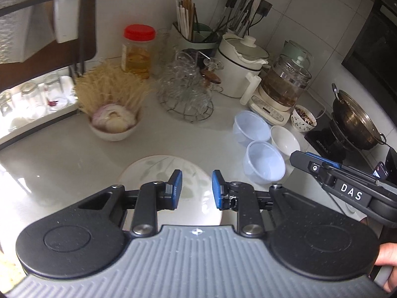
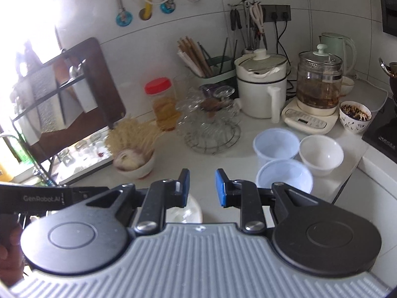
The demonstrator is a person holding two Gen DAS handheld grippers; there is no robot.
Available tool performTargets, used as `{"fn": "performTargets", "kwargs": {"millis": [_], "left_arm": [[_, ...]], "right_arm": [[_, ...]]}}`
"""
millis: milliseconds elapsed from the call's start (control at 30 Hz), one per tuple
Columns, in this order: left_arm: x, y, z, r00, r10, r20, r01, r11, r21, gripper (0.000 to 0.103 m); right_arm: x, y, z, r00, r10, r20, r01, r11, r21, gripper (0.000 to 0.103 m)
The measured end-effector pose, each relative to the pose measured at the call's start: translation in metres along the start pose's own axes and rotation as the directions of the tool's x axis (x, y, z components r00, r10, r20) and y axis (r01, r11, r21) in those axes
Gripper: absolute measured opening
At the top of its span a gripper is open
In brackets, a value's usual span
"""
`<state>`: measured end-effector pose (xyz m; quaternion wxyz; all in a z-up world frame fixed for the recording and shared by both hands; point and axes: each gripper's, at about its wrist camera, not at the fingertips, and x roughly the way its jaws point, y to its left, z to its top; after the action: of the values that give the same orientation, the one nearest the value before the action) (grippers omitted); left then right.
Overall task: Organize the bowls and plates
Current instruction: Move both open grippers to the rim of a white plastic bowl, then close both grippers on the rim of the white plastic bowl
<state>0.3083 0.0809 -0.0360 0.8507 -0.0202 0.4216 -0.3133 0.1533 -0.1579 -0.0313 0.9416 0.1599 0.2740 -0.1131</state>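
A white plate with a grey leaf pattern (image 1: 158, 168) lies on the counter, right under my left gripper (image 1: 196, 186). That gripper is open by a narrow gap, with nothing between its blue pads. To the right stand two translucent plastic bowls (image 1: 250, 126) (image 1: 264, 164) and a white ceramic bowl (image 1: 285, 140). My right gripper (image 2: 202, 186) is also open by a narrow gap and empty. It hovers left of the same bowls (image 2: 275, 144) (image 2: 285, 176) (image 2: 321, 154), with the plate (image 2: 184, 211) partly hidden below it. It shows at the right edge of the left wrist view (image 1: 301, 157).
A bowl of onions (image 1: 113, 124) and dry noodles sit at the left. A wire rack of glasses (image 1: 188, 94), a red-lidded jar (image 1: 137, 49), a white pot (image 1: 238, 64), a glass kettle (image 1: 285, 84) and a patterned bowl with dark contents (image 1: 304, 118) line the back. A wok (image 1: 354, 124) stands on the hob.
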Motion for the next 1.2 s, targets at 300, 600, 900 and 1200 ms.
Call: {"fn": "performTargets", "kwargs": {"millis": [300, 600, 900, 1200], "left_arm": [[0.053, -0.052, 0.015, 0.999, 0.004, -0.034, -0.004, 1.0, 0.008, 0.034], [0.116, -0.089, 0.033, 0.997, -0.005, -0.08, 0.004, 1.0, -0.001, 0.036], [0.174, -0.111, 0.029, 0.983, 0.006, -0.182, -0.008, 1.0, -0.006, 0.037], [0.213, -0.119, 0.02, 0.967, 0.01, -0.254, -0.011, 1.0, -0.001, 0.041]], "right_arm": [[0.025, -0.07, 0.016, 0.999, 0.021, -0.046, -0.018, 0.998, 0.056, 0.027], [0.047, -0.132, 0.024, 0.998, 0.006, -0.06, 0.0, 0.996, 0.094, 0.027], [0.074, -0.18, 0.018, 0.992, 0.012, -0.124, 0.01, 0.985, 0.172, 0.027], [0.101, -0.208, 0.007, 0.975, 0.053, -0.215, 0.004, 0.967, 0.257, 0.035]]}}
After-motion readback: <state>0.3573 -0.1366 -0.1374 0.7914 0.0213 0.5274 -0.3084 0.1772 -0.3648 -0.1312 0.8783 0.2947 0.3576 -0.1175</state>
